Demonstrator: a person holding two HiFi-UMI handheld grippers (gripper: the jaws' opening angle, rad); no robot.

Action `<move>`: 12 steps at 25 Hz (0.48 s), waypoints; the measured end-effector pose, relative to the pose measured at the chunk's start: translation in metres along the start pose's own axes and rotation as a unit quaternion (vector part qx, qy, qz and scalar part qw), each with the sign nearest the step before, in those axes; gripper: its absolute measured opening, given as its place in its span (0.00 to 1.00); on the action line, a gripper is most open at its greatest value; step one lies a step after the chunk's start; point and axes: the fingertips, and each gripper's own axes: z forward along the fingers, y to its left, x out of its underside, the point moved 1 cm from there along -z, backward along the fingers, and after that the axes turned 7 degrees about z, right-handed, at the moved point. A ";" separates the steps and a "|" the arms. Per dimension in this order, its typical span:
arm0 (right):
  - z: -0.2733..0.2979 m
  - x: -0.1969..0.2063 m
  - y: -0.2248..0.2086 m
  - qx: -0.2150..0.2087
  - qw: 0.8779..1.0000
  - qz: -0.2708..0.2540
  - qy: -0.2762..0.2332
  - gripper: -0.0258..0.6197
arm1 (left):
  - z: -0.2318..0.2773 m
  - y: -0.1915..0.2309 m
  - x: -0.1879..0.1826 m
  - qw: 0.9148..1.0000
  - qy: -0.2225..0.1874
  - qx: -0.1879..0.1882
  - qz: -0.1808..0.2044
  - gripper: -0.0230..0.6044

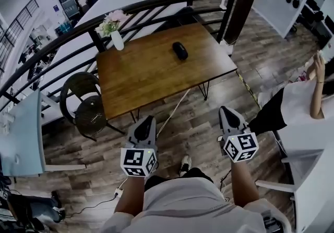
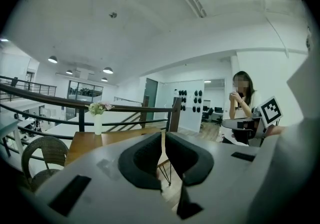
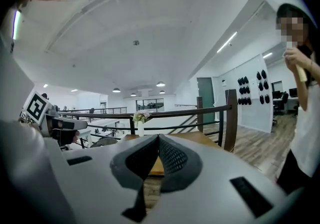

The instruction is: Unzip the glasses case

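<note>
— Has anything been done to the glasses case [image 1: 180,50]?
— Nothing, it is judged: it is seen lying near the far edge of the counter [image 1: 146,78], towards the right corner.
— And the grippers?
— The left gripper [image 1: 147,121] and right gripper [image 1: 225,110] are held closed and empty, well short of the near edge. Reaching, gripping and unzipping are all left.

A black glasses case [image 1: 180,50] lies on the brown wooden table [image 1: 146,75].

Bright, even indoor light from ceiling lamps [image 2: 52,59]; gripper views bend strongly, with dark, vignetted corners and soft foregrounds.
</note>
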 end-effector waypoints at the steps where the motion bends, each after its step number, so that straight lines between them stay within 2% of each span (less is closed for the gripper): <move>1: 0.003 0.001 -0.017 0.001 1.000 0.002 0.006 0.12 | 0.013 -0.007 0.003 1.000 0.005 -0.002 -0.004 0.09; 6: 0.017 0.007 -0.080 0.010 0.999 0.016 0.030 0.12 | 0.064 -0.038 0.010 1.000 0.018 0.006 -0.009 0.09; 12: 0.044 0.017 -0.103 -0.007 0.999 0.025 0.045 0.12 | 0.105 -0.038 0.009 1.000 0.023 -0.002 -0.013 0.09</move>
